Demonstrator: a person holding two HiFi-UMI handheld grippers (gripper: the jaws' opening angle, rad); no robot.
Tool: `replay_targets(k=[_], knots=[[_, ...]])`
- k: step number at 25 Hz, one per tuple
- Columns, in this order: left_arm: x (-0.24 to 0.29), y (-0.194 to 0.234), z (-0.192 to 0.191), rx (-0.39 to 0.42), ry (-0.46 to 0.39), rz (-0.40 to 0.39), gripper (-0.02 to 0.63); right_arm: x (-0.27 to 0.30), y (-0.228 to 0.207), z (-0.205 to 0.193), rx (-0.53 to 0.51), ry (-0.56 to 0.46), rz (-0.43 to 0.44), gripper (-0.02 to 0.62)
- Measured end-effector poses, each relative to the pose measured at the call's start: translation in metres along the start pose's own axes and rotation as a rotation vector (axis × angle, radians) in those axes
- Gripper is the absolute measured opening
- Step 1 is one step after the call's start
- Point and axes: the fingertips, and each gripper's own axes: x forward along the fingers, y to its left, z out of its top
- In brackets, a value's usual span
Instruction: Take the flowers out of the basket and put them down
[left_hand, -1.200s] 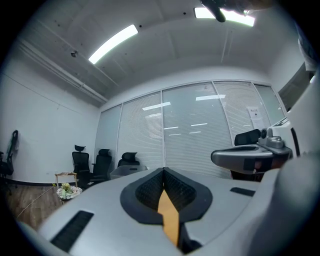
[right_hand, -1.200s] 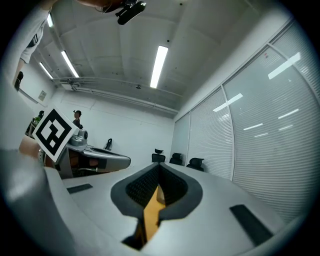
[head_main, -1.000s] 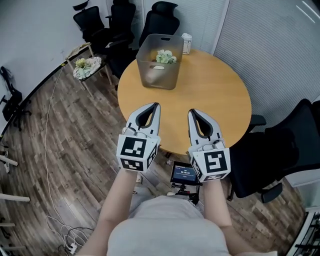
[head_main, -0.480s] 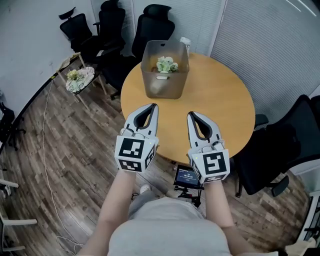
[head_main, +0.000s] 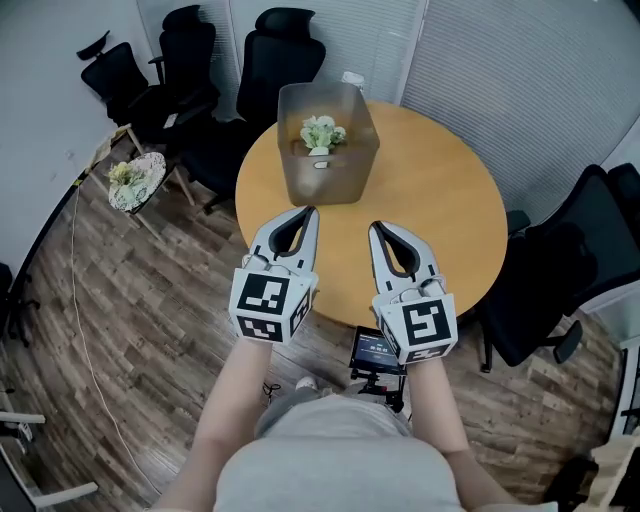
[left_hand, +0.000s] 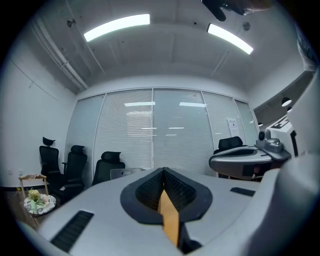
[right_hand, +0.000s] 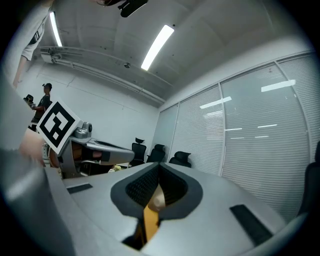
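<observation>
Wooden round table (head_main: 440, 220) carried the clear basket (head_main: 345, 175) near its far edge, with the flowers (head_main: 320, 133) inside it. Left gripper (head_main: 313, 210) and right gripper (head_main: 374, 226) hovered at the near edge, jaws closed together on nothing. No flower had been removed; every step was outstanding.

No readable text, labels or numbers; small screen (head_main: 372, 349) too blurred to read
</observation>
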Motion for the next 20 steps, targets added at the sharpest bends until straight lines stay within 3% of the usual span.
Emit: replay_targets(k=[4,13,20], knots=[[0.01,0.013,0.0,-0.052,0.003,-0.04,0.003,0.01,0.002,-0.004,-0.012,0.03,-0.031,0.025],[0.058,0.028,-0.013,-0.019,0.065,-0.059,0.003,0.036,-0.031,-0.024,0.044,0.057,-0.079,0.025],[0.105,0.042,-0.014,-0.009,0.078,-0.047,0.004,0.073,-0.065,-0.032,0.072,0.047,-0.067,0.025]])
